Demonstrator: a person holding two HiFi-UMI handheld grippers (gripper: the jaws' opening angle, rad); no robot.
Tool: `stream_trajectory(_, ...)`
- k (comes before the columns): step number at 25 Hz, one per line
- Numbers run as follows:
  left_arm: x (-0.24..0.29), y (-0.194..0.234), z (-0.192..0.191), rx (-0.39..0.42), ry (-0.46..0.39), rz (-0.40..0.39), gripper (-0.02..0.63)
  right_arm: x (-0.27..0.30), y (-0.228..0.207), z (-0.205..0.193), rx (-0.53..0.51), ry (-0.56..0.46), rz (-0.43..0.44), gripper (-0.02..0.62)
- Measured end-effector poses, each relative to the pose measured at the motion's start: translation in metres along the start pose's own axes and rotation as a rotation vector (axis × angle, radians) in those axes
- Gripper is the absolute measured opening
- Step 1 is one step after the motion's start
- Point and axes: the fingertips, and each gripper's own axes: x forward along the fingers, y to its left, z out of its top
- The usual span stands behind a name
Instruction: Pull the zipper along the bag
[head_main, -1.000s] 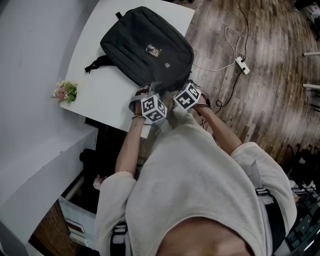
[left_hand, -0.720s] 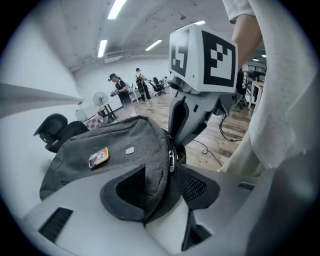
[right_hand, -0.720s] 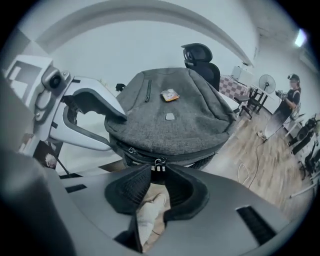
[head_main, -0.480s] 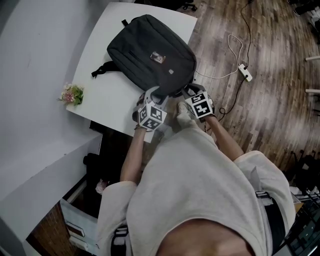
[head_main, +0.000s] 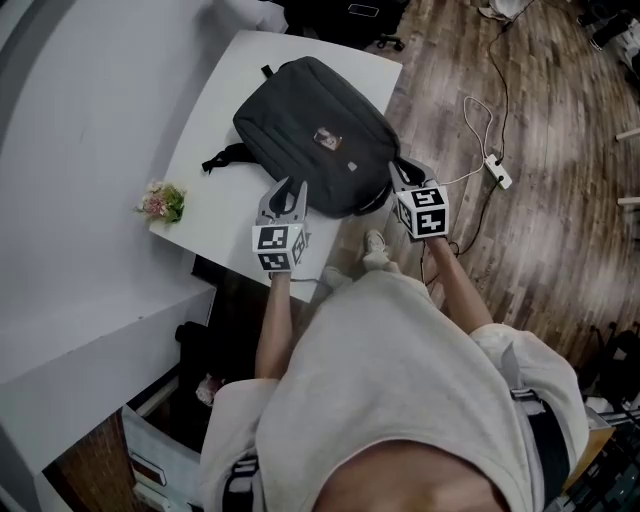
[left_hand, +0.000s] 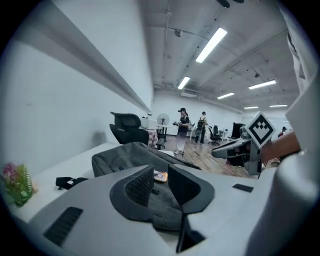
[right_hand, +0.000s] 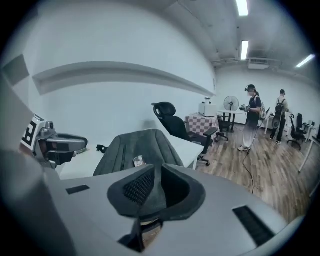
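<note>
Though jaws have just been closing, left gripper (head_main: 286, 190) and right gripper (head_main: 404, 172) are held ajar, empty, beside dark grey fabric backpack (head_main: 300, 115); small orange badge (head_main: 325, 138) unreadable.

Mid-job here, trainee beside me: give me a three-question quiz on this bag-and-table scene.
1. True or false: the bag lies on the floor.
2. In the head view, what stands near the table's left edge?
3. The left gripper and right gripper are: A holding the bag, B empty, C out of view.
Key: 1 false, it's on the table. 2 flowers. 3 B; both pairs of fingers have just been closing, nothing between them.
</note>
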Motion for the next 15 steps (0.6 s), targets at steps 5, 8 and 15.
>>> stream_trajectory(5, -0.022, 0.031, 0.039, -0.037, -0.109, 0.095, 0.067, -0.010, -0.008, 0.040, -0.010, -0.092, -0.020, 0.023)
stream_trajectory(8, -0.034, 0.042, 0.057, -0.045, -0.153, 0.127, 0.032, -0.016, -0.006, 0.062, -0.028, -0.139, -0.011, 0.014)
stream_trajectory(15, -0.046, 0.059, 0.087, -0.028, -0.207, 0.169, 0.026, -0.024, -0.007, 0.103, -0.070, -0.229, -0.011, 0.014)
